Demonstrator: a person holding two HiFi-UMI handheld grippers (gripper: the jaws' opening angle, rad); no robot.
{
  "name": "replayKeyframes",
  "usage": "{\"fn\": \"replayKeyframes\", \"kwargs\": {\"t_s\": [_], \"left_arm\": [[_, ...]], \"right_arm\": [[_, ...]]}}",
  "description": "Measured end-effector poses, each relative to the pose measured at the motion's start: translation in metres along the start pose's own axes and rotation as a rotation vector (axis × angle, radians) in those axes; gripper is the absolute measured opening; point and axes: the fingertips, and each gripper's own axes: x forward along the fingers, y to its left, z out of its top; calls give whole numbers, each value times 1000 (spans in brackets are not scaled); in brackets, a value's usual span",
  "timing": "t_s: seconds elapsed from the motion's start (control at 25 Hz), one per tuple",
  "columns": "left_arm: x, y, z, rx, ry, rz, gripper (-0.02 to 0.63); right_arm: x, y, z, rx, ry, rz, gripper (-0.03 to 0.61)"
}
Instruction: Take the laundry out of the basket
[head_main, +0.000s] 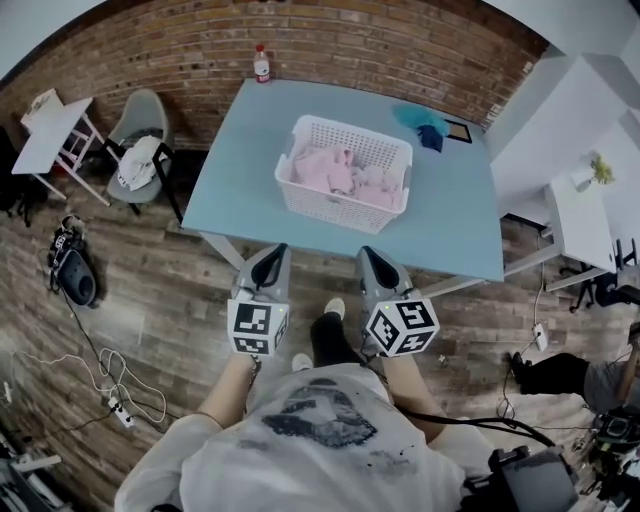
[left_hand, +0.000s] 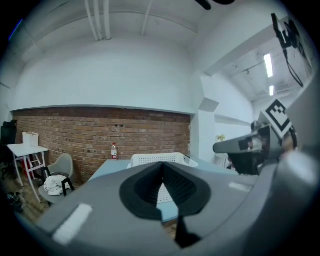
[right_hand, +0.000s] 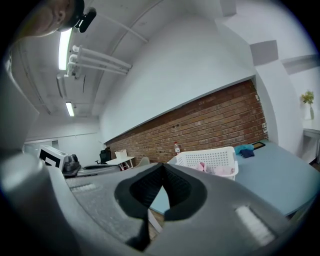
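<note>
White basket (head_main: 352, 131) holds pink laundry (head_main: 322, 168) on blue table (head_main: 245, 150); left gripper (head_main: 273, 250) and right gripper (head_main: 368, 252) empty, jaws pressed together.

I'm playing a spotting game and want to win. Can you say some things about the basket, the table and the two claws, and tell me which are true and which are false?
1. The white basket has pink laundry in it. True.
2. The left claw is holding a pink shirt. False: the left claw is shut and empty, held in front of the table.
3. A bottle stands at the far edge of the table. True.
4. The basket sits on the floor. False: it sits on the blue table.
5. The right claw is wide open. False: the right claw is shut, with nothing in it.
</note>
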Motion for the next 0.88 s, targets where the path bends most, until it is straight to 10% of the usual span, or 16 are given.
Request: {"fn": "replayKeyframes", "kwargs": {"t_s": [0.88], "left_arm": [[249,60,33,25,66,19,-9]], "right_arm": [[184,-169,47,89,45,32,-3]]}}
